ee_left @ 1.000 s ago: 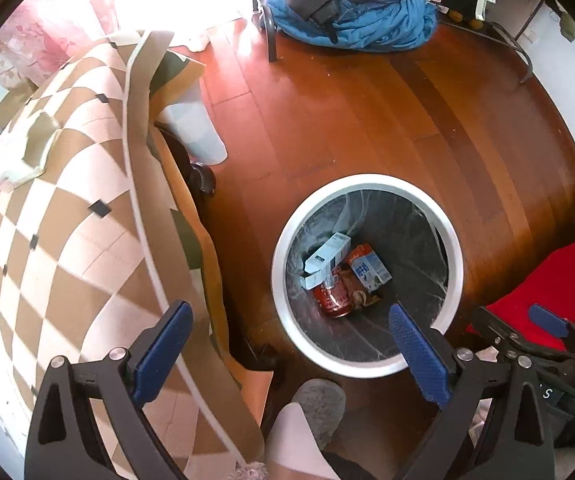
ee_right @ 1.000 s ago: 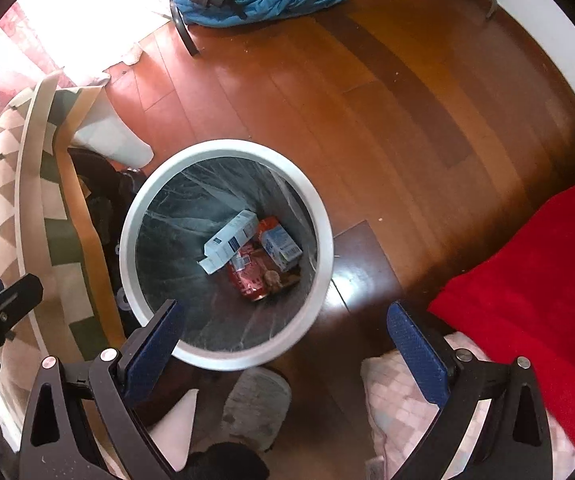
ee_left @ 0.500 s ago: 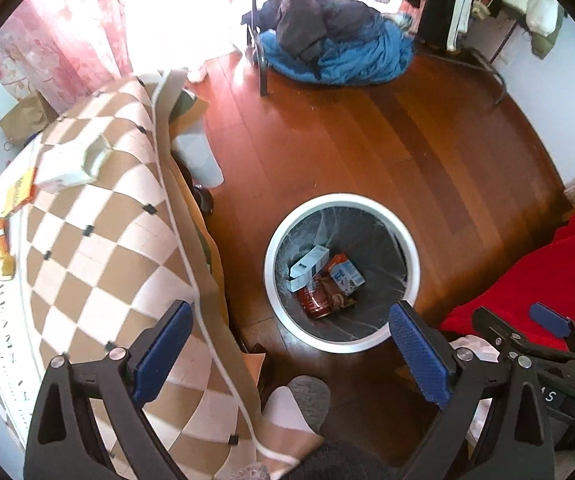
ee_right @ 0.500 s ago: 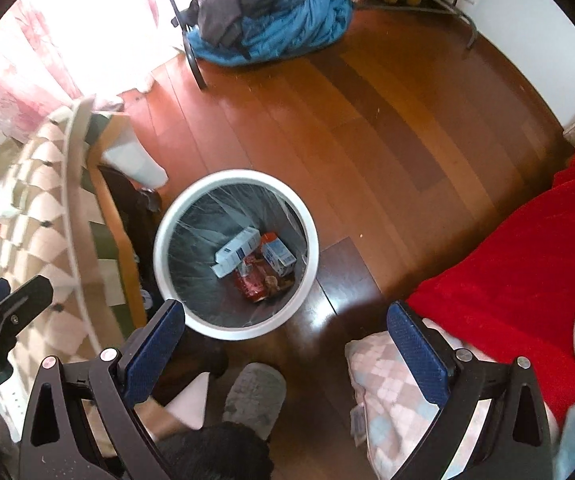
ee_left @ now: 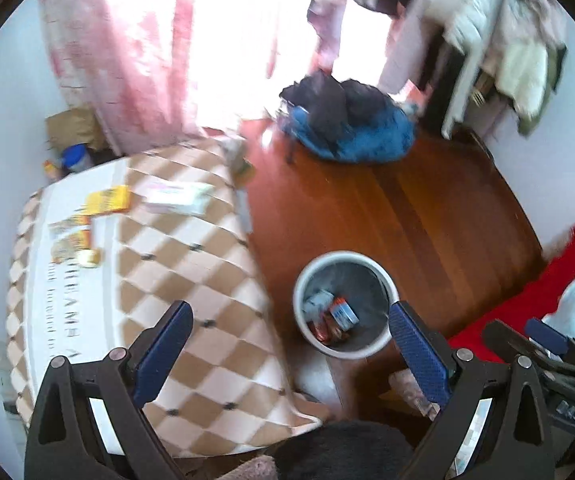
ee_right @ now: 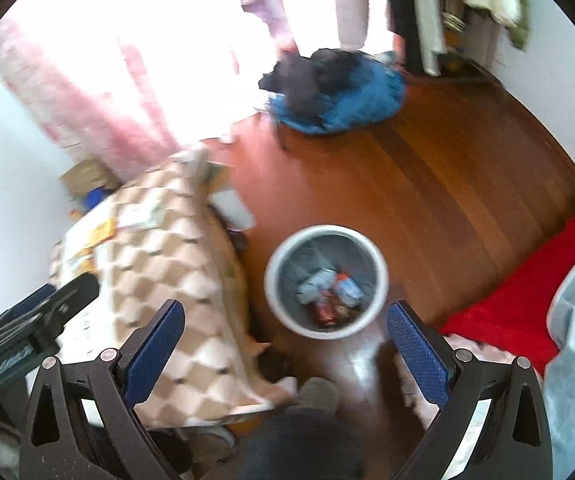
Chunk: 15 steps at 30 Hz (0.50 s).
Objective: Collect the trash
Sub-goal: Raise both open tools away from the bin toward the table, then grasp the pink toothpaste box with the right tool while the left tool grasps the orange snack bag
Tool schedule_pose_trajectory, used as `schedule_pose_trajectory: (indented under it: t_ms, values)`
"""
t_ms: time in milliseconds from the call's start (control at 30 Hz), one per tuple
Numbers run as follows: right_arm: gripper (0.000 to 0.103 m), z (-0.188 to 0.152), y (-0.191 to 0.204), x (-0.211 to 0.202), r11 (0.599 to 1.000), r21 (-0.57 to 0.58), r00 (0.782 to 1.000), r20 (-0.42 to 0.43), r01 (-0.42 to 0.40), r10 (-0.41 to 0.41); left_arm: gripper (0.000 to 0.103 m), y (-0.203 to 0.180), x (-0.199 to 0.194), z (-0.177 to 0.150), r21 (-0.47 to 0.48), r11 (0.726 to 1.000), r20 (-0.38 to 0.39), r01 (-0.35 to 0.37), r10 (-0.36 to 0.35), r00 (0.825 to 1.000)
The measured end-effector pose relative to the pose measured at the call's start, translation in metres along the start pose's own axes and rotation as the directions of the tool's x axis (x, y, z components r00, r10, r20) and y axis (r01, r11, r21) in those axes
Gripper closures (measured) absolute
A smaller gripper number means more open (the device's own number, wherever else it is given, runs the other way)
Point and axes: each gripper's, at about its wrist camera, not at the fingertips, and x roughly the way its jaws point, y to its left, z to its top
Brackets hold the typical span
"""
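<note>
On the checkered tablecloth (ee_left: 191, 264) lie light, crinkly yellow wrappers (ee_left: 107, 199) — I'd pinch an edge; both tongs gape empty.

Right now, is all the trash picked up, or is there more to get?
Some is done: the trash bin on the floor already holds a few cartons and a red wrapper. Nothing is in hand: the left gripper and right gripper both have their fingers wide open and empty. Left to get: the yellow packets and the white packet lying on the checked tablecloth.
</note>
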Motion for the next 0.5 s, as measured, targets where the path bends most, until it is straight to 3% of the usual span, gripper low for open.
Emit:
schedule_pose_trajectory:
  t_ms: [133,233,400,500]
  values:
    - [0.001,0.007,0.066,0.010,0.993,-0.111,0.999,-0.029,-0.032,0.029,0.002,0.065,-0.012,0.003,-0.071,0.992,0.046,-0.100,0.103,0.994]
    - [0.001,0.015,0.118,0.044,0.977,-0.209,0.996,-0.081,-0.051,0.034,0.000,0.116,0.001,0.000,-0.122,0.979,0.014,-0.162,0.165,0.986]
    - [0.001,0.040,0.202,0.132,0.937,-0.343,0.984,-0.178,-0.061,-0.001,0.000,0.199,0.040,-0.004,-0.204,0.943,-0.057,-0.261,0.255,0.965]
    - [0.001,0.060,0.245,0.194,0.906,-0.420,0.973,-0.222,-0.042,-0.057,0.000,0.249,0.070,-0.005,-0.251,0.910,-0.114,-0.329,0.310,0.944]
